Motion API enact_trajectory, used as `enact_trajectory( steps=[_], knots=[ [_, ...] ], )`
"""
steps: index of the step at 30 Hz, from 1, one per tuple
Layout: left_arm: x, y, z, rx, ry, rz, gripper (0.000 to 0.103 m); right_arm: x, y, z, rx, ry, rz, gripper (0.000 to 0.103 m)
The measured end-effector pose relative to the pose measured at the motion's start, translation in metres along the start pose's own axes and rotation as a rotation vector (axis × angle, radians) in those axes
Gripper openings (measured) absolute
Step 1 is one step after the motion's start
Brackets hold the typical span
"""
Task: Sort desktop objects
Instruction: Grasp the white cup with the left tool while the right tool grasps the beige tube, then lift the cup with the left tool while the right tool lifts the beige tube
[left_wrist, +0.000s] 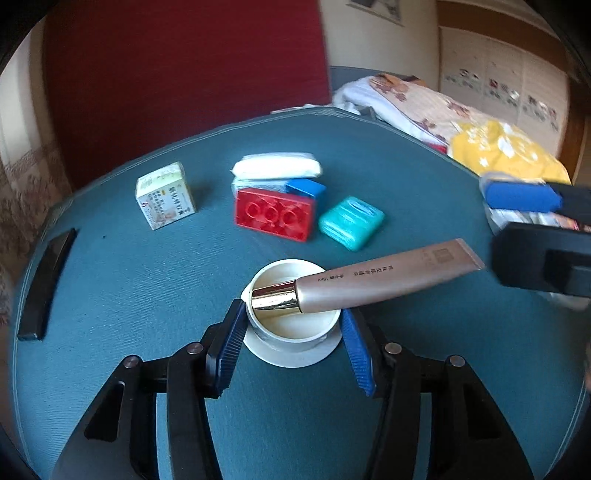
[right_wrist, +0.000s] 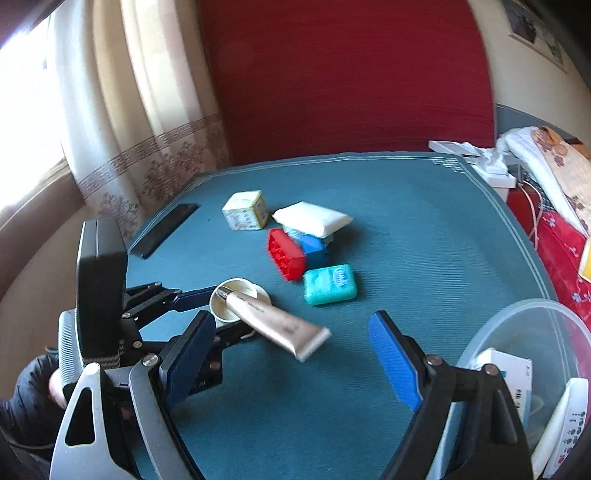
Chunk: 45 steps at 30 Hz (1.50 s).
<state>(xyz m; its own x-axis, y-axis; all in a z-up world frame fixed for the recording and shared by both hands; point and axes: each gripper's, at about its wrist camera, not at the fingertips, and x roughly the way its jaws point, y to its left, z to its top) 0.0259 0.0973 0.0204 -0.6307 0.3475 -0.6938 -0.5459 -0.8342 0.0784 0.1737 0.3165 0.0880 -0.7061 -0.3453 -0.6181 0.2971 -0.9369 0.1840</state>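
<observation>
Left wrist view: your left gripper (left_wrist: 293, 332) is clamped on a small white cup (left_wrist: 293, 325), its blue pads (left_wrist: 232, 343) pressing the cup's two sides; the cup stands on a white round lid or saucer (left_wrist: 295, 352) on the teal tablecloth (left_wrist: 129, 295). A champagne-coloured cosmetic tube (left_wrist: 369, 280) leans in the cup, its gold cap (left_wrist: 275, 300) down inside and its flat crimped end up and out to the right, toward your right gripper (left_wrist: 532, 218), seen at the right edge. Ahead of the fingers lie a red building brick (left_wrist: 275, 214) touching a blue brick (left_wrist: 306, 189), a white tissue pack (left_wrist: 277, 167) lying partly on the blue brick, a teal floss case (left_wrist: 351, 221) just right of the red brick, and a small printed box (left_wrist: 165, 195) ahead to the left. A black flat bar (left_wrist: 46, 284) lies far left. Right wrist view: your right gripper (right_wrist: 291, 354) stands wide open, nothing between its pads; the cosmetic tube (right_wrist: 280, 325) ends just ahead of its left finger (right_wrist: 188, 362). The left gripper (right_wrist: 218, 306) holds the cup (right_wrist: 236, 299) ahead to the left. A clear plastic tub (right_wrist: 517, 325) containing white packets sits close on the right. The bricks, floss case (right_wrist: 330, 284), tissue pack (right_wrist: 314, 218) and box (right_wrist: 245, 210) lie further ahead.
</observation>
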Motion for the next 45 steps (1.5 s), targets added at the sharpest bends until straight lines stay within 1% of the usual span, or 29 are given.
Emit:
enact_trajectory(
  steps=[2, 4, 5, 7, 9, 11, 14, 15, 16, 18, 19, 22, 25, 28, 31, 33, 34, 37, 40, 42, 44, 45],
  knots=[
    [-0.004, -0.002, -0.005, 0.02, 0.004, -0.019, 0.055, 0.004, 0.006, -0.003, -0.025, 0.016, 0.027, 0.088],
    [-0.007, -0.003, -0.006, 0.033, 0.0, -0.042, 0.055, 0.01, 0.011, -0.006, -0.053, 0.041, 0.061, 0.086],
    [-0.009, -0.004, -0.007, 0.039, -0.004, -0.053, 0.055, 0.013, 0.014, -0.008, -0.065, 0.054, 0.073, 0.083],
    [-0.013, -0.006, -0.008, 0.053, -0.011, -0.071, 0.055, 0.02, 0.018, -0.014, -0.087, 0.091, 0.089, 0.068],
    [-0.016, -0.01, -0.011, 0.078, -0.018, -0.08, 0.055, 0.027, 0.02, -0.019, -0.1, 0.117, 0.089, 0.063],
    [-0.019, -0.015, -0.013, 0.11, -0.021, -0.087, 0.055, 0.03, 0.019, -0.022, -0.099, 0.129, 0.094, 0.061],
    [-0.021, -0.018, -0.017, 0.132, -0.015, -0.086, 0.055, 0.035, 0.013, -0.026, -0.081, 0.159, 0.128, 0.061],
    [-0.022, -0.018, -0.018, 0.13, -0.015, -0.087, 0.055, 0.036, 0.011, -0.027, -0.069, 0.168, 0.139, 0.056],
    [-0.024, -0.016, -0.018, 0.124, -0.019, -0.086, 0.055, 0.036, 0.009, -0.028, -0.061, 0.178, 0.145, 0.045],
    [-0.024, -0.015, -0.017, 0.113, -0.017, -0.077, 0.055, 0.037, 0.008, -0.032, -0.043, 0.194, 0.173, 0.036],
    [-0.023, -0.014, -0.018, 0.111, -0.017, -0.075, 0.055, 0.036, 0.008, -0.032, -0.04, 0.194, 0.18, 0.033],
    [-0.022, -0.016, -0.018, 0.115, -0.018, -0.062, 0.055, 0.031, 0.014, -0.035, -0.051, 0.176, 0.187, 0.028],
    [-0.023, -0.017, -0.019, 0.117, -0.019, -0.056, 0.055, 0.026, 0.014, -0.035, -0.043, 0.163, 0.186, 0.028],
    [-0.023, -0.014, -0.019, 0.096, -0.013, -0.042, 0.055, 0.021, 0.012, -0.035, -0.028, 0.155, 0.191, 0.028],
    [-0.021, -0.006, -0.018, 0.05, 0.001, -0.013, 0.055, 0.017, 0.013, -0.039, -0.036, 0.155, 0.178, 0.028],
    [-0.02, 0.001, -0.018, 0.014, 0.004, 0.009, 0.055, 0.016, 0.012, -0.043, -0.039, 0.162, 0.138, 0.027],
    [-0.02, 0.007, -0.018, -0.017, 0.006, 0.02, 0.055, 0.017, 0.01, -0.045, -0.033, 0.168, 0.129, 0.024],
    [-0.021, 0.017, -0.019, -0.067, 0.008, 0.028, 0.055, 0.02, 0.001, -0.052, -0.003, 0.197, 0.114, 0.023],
    [-0.02, 0.018, -0.019, -0.075, 0.009, 0.034, 0.055, 0.025, -0.001, -0.058, 0.002, 0.22, 0.107, 0.023],
    [-0.02, 0.016, -0.02, -0.067, 0.008, 0.036, 0.055, 0.025, -0.002, -0.057, 0.018, 0.216, 0.108, 0.023],
    [-0.02, 0.016, -0.02, -0.066, 0.005, 0.036, 0.055, 0.025, -0.003, -0.056, 0.037, 0.213, 0.105, 0.026],
    [-0.021, 0.017, -0.02, -0.069, 0.003, 0.036, 0.055, 0.024, -0.004, -0.055, 0.044, 0.209, 0.108, 0.034]
  ],
)
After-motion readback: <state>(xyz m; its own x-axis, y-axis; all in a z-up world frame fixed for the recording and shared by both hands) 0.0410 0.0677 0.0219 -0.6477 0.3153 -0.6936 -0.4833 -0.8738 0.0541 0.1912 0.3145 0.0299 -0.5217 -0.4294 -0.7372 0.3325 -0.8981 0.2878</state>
